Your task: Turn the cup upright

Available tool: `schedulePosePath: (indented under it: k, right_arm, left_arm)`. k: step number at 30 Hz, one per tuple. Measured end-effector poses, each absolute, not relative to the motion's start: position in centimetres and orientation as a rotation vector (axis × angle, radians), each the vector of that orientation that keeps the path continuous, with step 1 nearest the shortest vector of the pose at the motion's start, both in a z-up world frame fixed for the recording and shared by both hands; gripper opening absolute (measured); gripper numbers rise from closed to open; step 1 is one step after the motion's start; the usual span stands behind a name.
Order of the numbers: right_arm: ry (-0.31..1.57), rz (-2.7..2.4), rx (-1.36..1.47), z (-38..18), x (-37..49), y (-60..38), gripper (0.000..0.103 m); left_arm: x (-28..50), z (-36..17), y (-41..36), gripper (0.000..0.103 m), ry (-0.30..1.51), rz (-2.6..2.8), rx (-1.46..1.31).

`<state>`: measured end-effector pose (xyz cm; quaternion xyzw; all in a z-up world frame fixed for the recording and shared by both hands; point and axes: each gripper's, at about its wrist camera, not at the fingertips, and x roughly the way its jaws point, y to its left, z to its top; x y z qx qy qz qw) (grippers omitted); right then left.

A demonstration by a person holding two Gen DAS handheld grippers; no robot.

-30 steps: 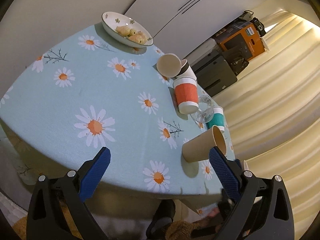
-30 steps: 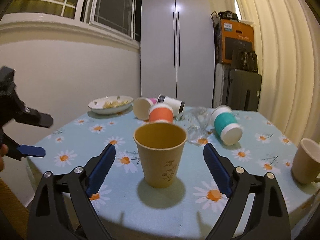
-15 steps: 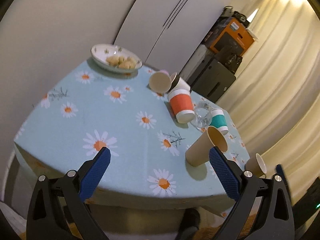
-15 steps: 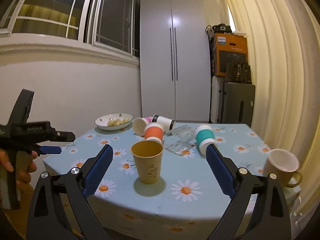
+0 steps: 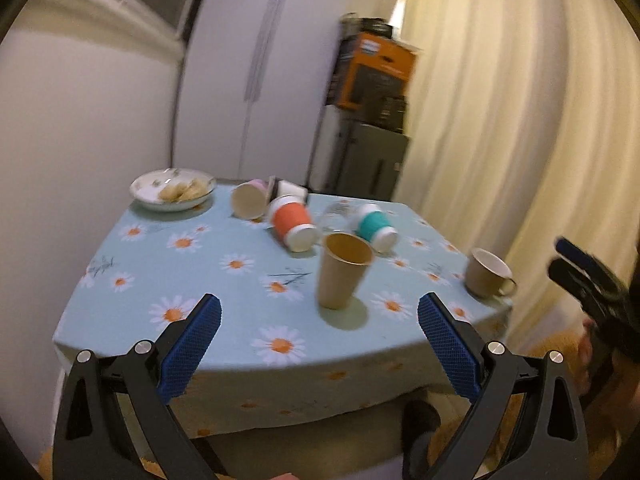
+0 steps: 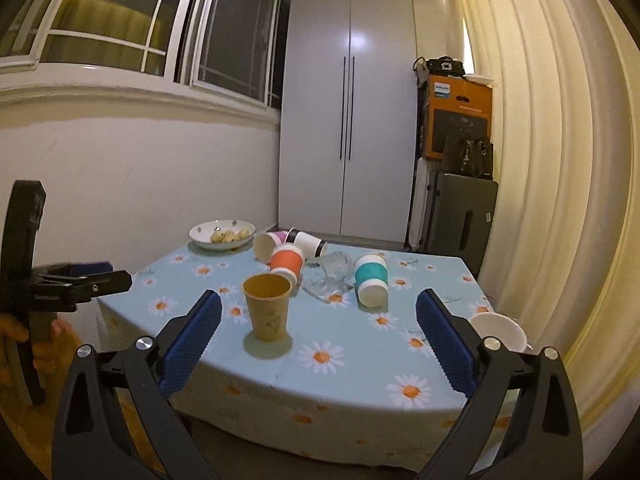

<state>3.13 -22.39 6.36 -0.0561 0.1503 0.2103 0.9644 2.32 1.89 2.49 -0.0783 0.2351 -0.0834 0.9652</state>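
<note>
A white ceramic bowl of snacks [image 6: 222, 233] sat at the daisy-print surface's [image 6: 360, 344] far corner — a beige mug [image 5: 488, 273] well apart.

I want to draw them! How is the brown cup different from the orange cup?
The brown paper cup stands upright with its open mouth up, while the orange cup lies on its side. The brown paper cup is plain tan with a small print; the orange cup has an orange sleeve with white ends. The brown paper cup stands alone near the front of the table, while the orange cup lies among other tipped cups. Both rest on the daisy cloth.
</note>
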Motion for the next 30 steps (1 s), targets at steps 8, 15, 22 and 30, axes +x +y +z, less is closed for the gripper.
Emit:
schedulePosePath:
  k: [8, 15, 22, 30]
  right_arm:
    - [0.317, 0.431, -0.089, 7.4, 2.6, -24.4, 0.097]
    - [0.326, 0.426, -0.142, 5.1, 1.8, -23.7, 0.098]
    - [0.351, 0.404, -0.118, 4.5, 2.6, -24.1, 0.098]
    - [0.382, 0.361, -0.088, 4.2, 3.3, -24.7, 0.098]
  left_arm:
    - [-0.7, 3.6, -0.5, 0.096, 0.452, -0.215, -0.046]
    - [-1.4, 2.8, -0.4, 0.096, 0.466, -0.186, -0.027]
    - [-0.9, 1.9, -0.4, 0.096, 0.497, -0.130, -0.022]
    - [-0.8, 1.8, 0.2, 0.096, 0.493, -0.115, -0.056]
